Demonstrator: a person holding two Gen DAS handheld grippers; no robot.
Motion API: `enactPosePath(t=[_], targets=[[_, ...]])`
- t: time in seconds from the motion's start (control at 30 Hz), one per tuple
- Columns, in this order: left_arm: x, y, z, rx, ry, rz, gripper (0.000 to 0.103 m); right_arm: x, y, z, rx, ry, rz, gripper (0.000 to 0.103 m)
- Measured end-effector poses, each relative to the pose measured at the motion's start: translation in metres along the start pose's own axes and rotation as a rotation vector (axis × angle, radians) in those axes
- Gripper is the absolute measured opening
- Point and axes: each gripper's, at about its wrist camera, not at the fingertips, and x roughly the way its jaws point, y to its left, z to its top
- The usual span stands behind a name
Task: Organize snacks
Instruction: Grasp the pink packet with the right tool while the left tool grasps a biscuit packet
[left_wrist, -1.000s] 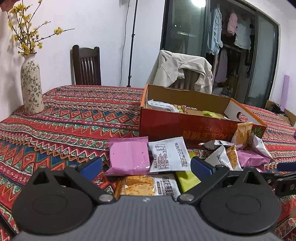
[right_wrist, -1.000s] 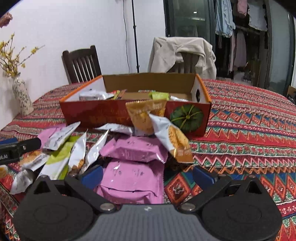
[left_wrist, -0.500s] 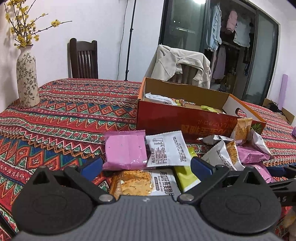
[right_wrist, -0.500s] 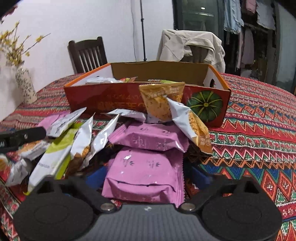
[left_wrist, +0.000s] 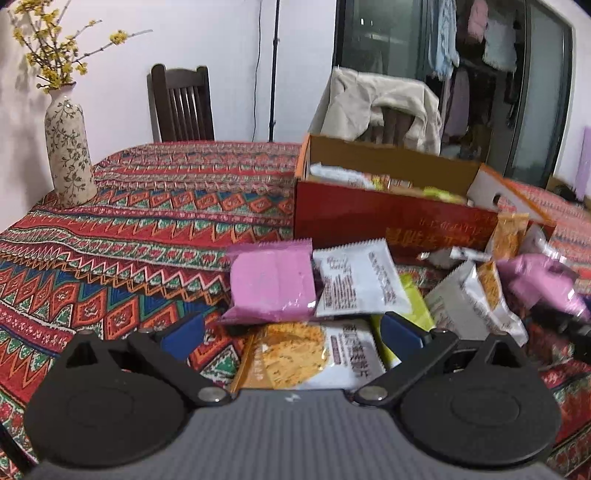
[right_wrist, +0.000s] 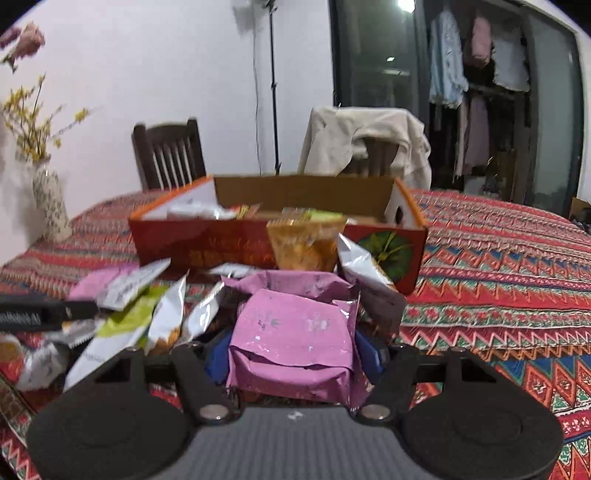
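Note:
A pile of snack packets lies in front of an open red cardboard box (left_wrist: 388, 221), which holds a few packets; the box also shows in the right wrist view (right_wrist: 229, 251). My left gripper (left_wrist: 291, 332) is open, its fingers on either side of an orange cracker packet (left_wrist: 306, 354). Beyond it lie a pink packet (left_wrist: 271, 284) and a white packet (left_wrist: 360, 282). My right gripper (right_wrist: 291, 356) is shut on a pink snack packet (right_wrist: 295, 339) and holds it lifted a little above the pile. That lifted pink packet also shows blurred in the left wrist view (left_wrist: 543, 284).
A patterned red tablecloth (left_wrist: 129, 229) covers the table. A vase with yellow flowers (left_wrist: 68, 147) stands at the far left edge. A dark chair (left_wrist: 181, 103) and a chair draped with a beige jacket (left_wrist: 384, 107) stand behind the table.
My right gripper has closed on the pink packet and lifted it off the pile. My left gripper has stayed open over the orange packet, shifting only slightly.

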Motion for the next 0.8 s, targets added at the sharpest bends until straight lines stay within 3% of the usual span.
enactPosePath(t=[0.43, 0.6, 0.8], targets=[[0.012, 0.010, 0.005, -0.014, 0.099, 0.064, 0.103, -0.010, -0.009, 0.002, 0.049, -0.060, 0.005, 0.067], [0.011, 0.013, 0.005, -0.032, 0.124, -0.002, 0.103, -0.010, -0.008, 0.002, 0.044, -0.058, 0.014, 0.067], [0.019, -0.009, -0.001, 0.050, 0.159, 0.013, 0.103, -0.010, -0.007, 0.002, 0.044, -0.058, 0.015, 0.067]])
